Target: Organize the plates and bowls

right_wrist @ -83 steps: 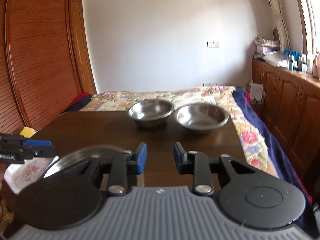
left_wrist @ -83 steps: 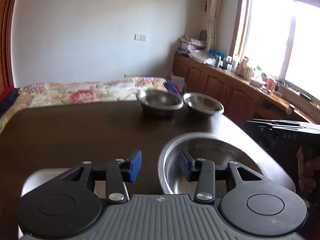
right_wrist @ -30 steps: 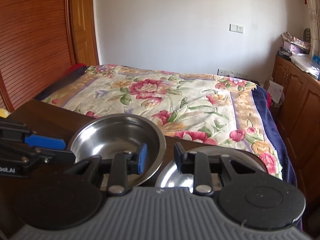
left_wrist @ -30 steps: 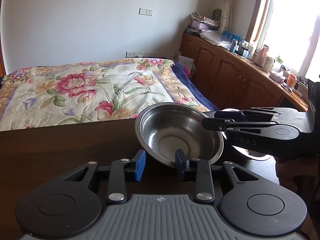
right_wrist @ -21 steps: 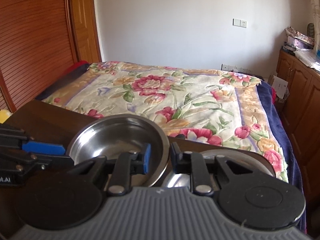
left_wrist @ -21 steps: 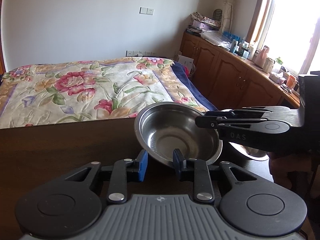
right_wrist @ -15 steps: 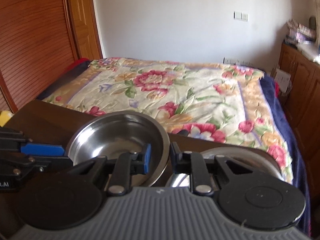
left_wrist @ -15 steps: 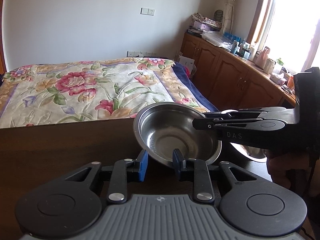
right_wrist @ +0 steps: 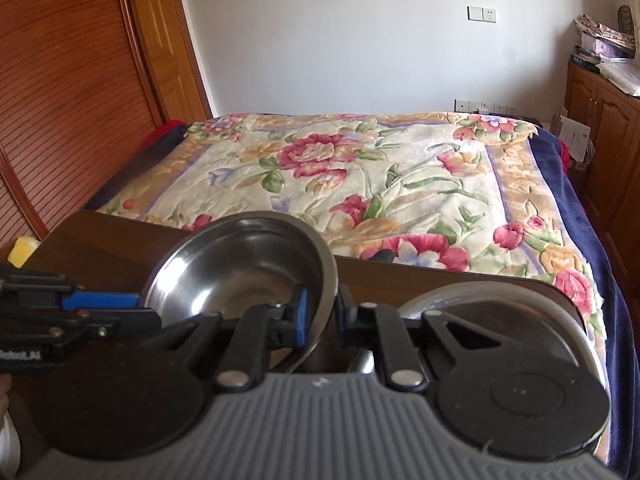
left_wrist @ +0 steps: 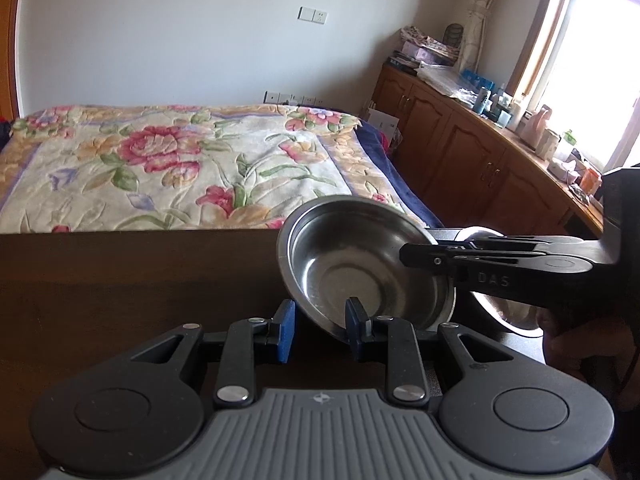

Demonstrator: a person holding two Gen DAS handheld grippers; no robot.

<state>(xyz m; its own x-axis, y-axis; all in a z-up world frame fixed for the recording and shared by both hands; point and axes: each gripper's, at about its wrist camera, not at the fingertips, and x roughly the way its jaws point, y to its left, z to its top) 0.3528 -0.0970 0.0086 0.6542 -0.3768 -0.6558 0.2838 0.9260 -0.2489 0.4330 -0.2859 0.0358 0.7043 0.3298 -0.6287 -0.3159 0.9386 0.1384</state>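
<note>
Since a moment ago the steel bowl [left_wrist: 368,264] has tipped up off the tabletop [left_wrist: 120,280], pinched at opposite rims by the left gripper [left_wrist: 318,330] and right gripper [right_wrist: 322,314], probably to nest it in the second bowl [right_wrist: 480,300] beside it.

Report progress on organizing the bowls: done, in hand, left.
Done: nothing visibly stacked yet. In hand: one steel bowl is tilted above the dark table, its rim pinched by both the left gripper and the right gripper. Left: the second bowl sits on the table beside it; nesting the two seems the likely next step.
</note>
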